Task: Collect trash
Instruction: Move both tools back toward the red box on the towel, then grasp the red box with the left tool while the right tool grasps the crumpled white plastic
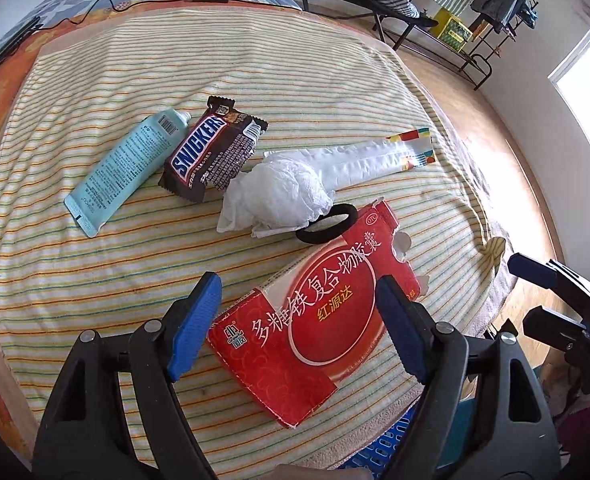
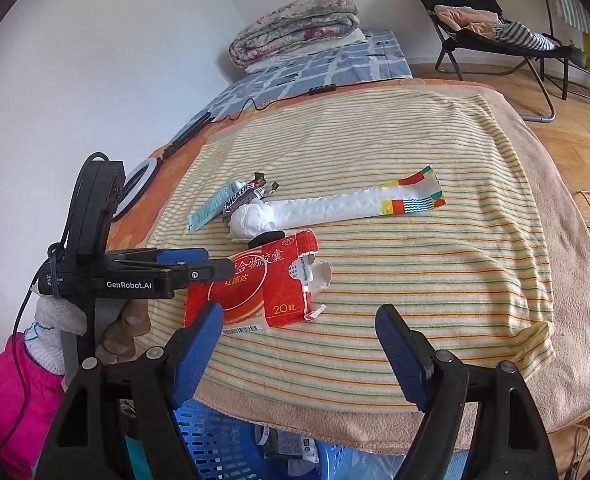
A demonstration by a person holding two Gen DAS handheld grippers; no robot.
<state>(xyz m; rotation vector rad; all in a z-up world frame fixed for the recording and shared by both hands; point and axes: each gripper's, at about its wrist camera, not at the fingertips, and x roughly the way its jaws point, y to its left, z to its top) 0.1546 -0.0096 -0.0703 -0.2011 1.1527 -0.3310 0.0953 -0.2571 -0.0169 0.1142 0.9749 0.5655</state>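
— Where's the red box [image 1: 315, 312]?

— On the striped towel [image 1: 95, 272] near the bed's edge, between the left gripper [image 1: 299, 316]'s jaws, which stand apart around it.

— And the right gripper [image 2: 299, 350]?

— Jaws apart, holding nothing, above a blue basket [image 2: 223, 436]. Tissue [image 1: 279, 196], Snickers wrapper [image 1: 211, 152] and tube [image 1: 127, 168] lie behind.

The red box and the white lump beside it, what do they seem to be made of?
The red box looks like thin printed cardboard with a slight sheen: its torn end shows ragged white edges. The white lump seems to be crumpled tissue paper, matte and finely creased, though thin plastic film cannot be ruled out.
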